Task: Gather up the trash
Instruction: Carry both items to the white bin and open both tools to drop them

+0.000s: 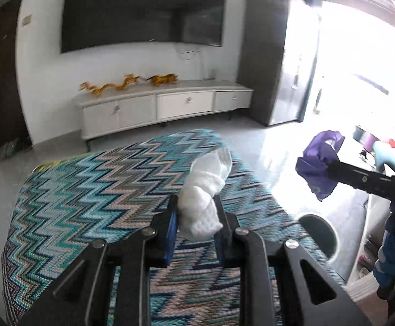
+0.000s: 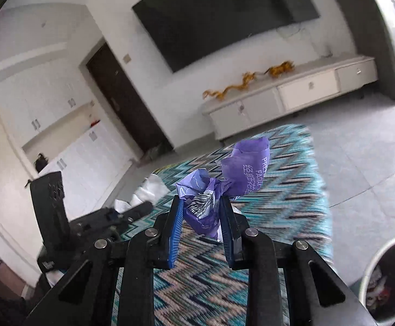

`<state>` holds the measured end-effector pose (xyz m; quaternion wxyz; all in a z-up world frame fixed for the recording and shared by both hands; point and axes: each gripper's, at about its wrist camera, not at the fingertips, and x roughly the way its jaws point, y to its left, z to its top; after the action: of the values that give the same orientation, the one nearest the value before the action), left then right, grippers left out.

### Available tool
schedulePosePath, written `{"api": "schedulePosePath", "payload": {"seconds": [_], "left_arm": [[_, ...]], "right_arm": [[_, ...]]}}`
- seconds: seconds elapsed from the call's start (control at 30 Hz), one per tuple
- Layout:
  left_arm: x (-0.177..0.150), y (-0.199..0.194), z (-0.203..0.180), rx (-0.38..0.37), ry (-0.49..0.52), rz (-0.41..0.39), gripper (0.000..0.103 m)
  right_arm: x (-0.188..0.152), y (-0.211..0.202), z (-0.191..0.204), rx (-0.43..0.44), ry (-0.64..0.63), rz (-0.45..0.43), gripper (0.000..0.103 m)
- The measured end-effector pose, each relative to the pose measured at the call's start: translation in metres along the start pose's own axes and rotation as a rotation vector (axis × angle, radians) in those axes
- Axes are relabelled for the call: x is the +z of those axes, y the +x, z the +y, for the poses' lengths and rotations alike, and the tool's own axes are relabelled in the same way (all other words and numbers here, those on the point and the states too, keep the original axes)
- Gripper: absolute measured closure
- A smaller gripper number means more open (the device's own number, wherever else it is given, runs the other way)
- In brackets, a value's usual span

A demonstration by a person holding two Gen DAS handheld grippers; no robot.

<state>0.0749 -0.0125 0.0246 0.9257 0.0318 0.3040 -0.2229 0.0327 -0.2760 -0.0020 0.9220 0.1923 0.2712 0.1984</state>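
Observation:
My left gripper (image 1: 196, 203) is shut on a crumpled white tissue (image 1: 205, 201), held up above a zigzag-patterned table (image 1: 88, 198). My right gripper (image 2: 200, 203) is shut on a crumpled purple wrapper (image 2: 224, 184) with white print and a barcode. In the left wrist view the purple wrapper (image 1: 319, 163) hangs at the right, off the table's edge, pinched in the right gripper (image 1: 330, 168). In the right wrist view the left gripper (image 2: 132, 209) shows at the left with the white tissue (image 2: 148, 193). A round trash bin (image 2: 387, 274) stands on the floor at the lower right, with litter inside.
The bin's dark opening (image 1: 317, 233) lies just past the table's right edge. A white TV cabinet (image 1: 165, 106) with golden dragon figures (image 1: 110, 87) stands under a wall TV (image 1: 143, 11). A grey fridge (image 1: 268, 54) and bright doorway are at the right. Tiled floor (image 2: 360, 149) surrounds the table.

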Motion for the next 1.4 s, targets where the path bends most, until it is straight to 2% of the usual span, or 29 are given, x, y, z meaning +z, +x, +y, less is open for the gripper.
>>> {"api": "schedulePosePath", "payload": {"seconds": [0.07, 0.23, 0.37, 0.6, 0.77, 0.9, 0.97, 1.03, 1.23, 1.4], "left_arm": [[0.005, -0.001, -0.021, -0.027, 0.027, 0.0, 0.081], [0.015, 0.014, -0.089, -0.141, 0.094, 0.048, 0.081], [0.017, 0.041, -0.147, -0.226, 0.145, 0.12, 0.081], [0.008, 0.123, -0.241, -0.306, 0.229, 0.29, 0.079], [0.0, 0.17, -0.279, -0.343, 0.258, 0.363, 0.079], [-0.004, 0.201, -0.306, -0.39, 0.266, 0.41, 0.074], [-0.005, 0.209, -0.314, -0.403, 0.262, 0.425, 0.057], [-0.007, 0.215, -0.319, -0.408, 0.252, 0.43, 0.052], [-0.008, 0.208, -0.311, -0.387, 0.24, 0.431, 0.052], [-0.002, 0.167, -0.278, -0.309, 0.25, 0.343, 0.052]], "right_arm": [[-0.005, -0.027, -0.017, -0.044, 0.025, -0.034, 0.076], [-0.024, -0.09, -0.081, -0.216, 0.127, -0.097, 0.076], [-0.044, -0.113, -0.132, -0.347, 0.203, -0.093, 0.073], [-0.078, -0.107, -0.231, -0.473, 0.358, -0.015, 0.069], [-0.096, -0.092, -0.278, -0.519, 0.43, 0.039, 0.066], [-0.108, -0.087, -0.307, -0.54, 0.468, 0.06, 0.053], [-0.115, -0.089, -0.317, -0.551, 0.484, 0.067, 0.05], [-0.121, -0.09, -0.323, -0.562, 0.498, 0.073, 0.049], [-0.123, -0.097, -0.312, -0.558, 0.511, 0.065, 0.046], [-0.107, -0.102, -0.266, -0.493, 0.475, 0.016, 0.044]]}}
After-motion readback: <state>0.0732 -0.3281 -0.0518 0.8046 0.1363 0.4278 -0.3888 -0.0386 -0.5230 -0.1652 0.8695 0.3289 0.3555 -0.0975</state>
